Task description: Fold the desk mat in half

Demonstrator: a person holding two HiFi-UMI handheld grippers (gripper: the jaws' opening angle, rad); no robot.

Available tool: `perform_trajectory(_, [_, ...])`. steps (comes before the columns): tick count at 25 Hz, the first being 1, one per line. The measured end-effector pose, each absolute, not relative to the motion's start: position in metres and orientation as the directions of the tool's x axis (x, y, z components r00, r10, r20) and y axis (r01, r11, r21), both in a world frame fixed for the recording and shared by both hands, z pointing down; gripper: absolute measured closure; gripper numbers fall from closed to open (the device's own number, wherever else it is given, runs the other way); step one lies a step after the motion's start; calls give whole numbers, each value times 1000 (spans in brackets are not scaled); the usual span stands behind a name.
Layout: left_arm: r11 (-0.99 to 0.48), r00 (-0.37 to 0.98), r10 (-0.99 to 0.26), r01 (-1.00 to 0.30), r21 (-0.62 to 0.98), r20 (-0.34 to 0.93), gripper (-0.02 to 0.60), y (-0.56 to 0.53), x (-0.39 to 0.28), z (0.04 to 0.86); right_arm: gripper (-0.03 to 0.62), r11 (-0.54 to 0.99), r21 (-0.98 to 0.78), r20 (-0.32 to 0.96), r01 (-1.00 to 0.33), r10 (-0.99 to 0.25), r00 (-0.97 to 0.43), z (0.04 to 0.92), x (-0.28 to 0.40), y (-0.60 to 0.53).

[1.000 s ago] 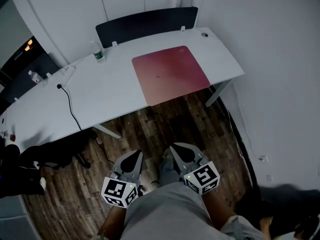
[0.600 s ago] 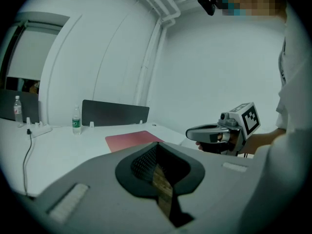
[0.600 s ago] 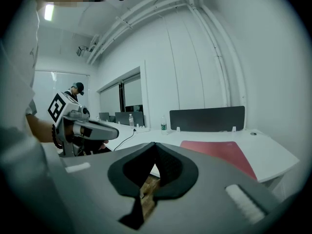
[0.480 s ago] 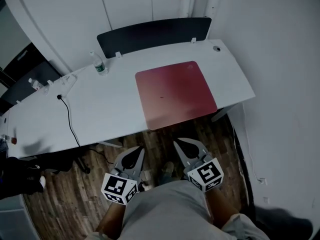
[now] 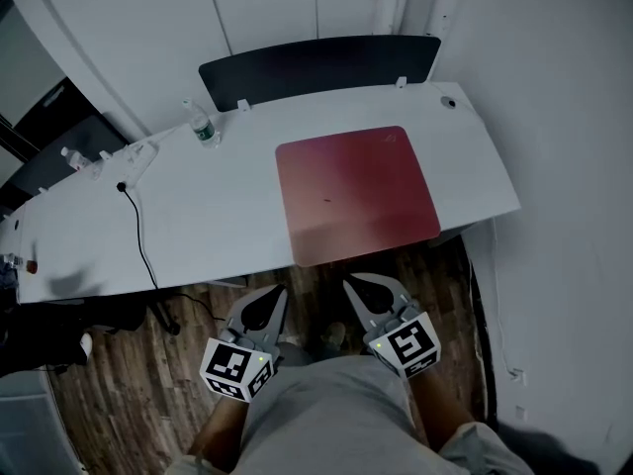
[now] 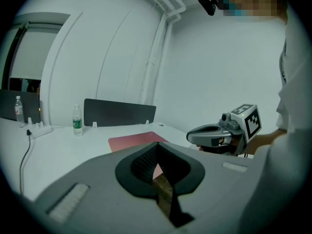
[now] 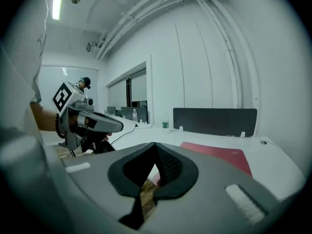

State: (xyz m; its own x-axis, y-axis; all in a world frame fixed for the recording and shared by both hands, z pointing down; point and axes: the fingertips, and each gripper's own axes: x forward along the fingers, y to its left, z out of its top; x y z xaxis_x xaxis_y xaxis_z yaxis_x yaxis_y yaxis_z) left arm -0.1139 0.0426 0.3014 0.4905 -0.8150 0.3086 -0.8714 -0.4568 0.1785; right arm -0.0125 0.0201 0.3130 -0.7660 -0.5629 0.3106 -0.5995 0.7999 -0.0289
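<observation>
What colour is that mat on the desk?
The mat is dark red, clearest in the head view.

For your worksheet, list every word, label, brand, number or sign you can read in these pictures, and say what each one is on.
No text can be read anywhere.
Water bottle: green label, print too small to read.
Desk mat: a faint mark near its far corner, too small to read.
Marker cubes on the left gripper and right gripper: black-and-white square patterns, not words or numbers.
</observation>
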Motion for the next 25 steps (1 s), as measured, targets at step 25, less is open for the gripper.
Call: perform_trajectory(25, [-462,510,-738,-859,221,442,566,14,-143,381,583,838,32,512,-545,-482,-711,420,-68,-6])
